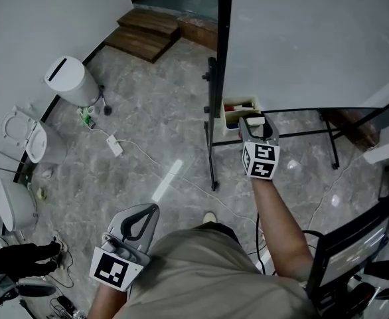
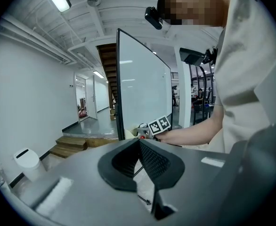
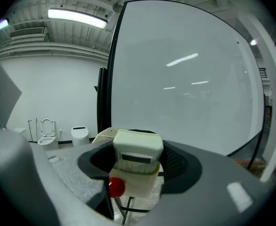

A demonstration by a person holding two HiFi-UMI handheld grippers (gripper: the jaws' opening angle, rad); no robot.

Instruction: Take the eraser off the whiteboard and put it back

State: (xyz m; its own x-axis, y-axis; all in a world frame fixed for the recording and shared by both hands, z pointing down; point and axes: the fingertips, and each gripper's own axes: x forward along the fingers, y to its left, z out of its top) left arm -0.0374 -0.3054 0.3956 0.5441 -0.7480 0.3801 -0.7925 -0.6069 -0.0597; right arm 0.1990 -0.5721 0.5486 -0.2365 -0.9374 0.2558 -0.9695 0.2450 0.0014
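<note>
Left gripper [image 1: 156, 208], head view lower left, idle. Right gripper [image 1: 257, 121] centre right, at tray [image 1: 237, 101] below whiteboard [image 1: 301, 38].
Left gripper view: jaws together, empty.
Right gripper view: pads clamp eraser [image 3: 137, 149], lower centre. Recommended: keep grip square, lift straight, clear red cap [image 3: 116, 187].

No word, number or brand can be read anywhere: the black-and-white marker cubes [image 1: 261, 161] on the right tongs [image 1: 253, 120] and left tongs [image 1: 151, 210] carry only block patterns, and the dark strip [image 3: 138, 158] on the cream plastic eraser [image 3: 137, 145] is too blurred.
</note>
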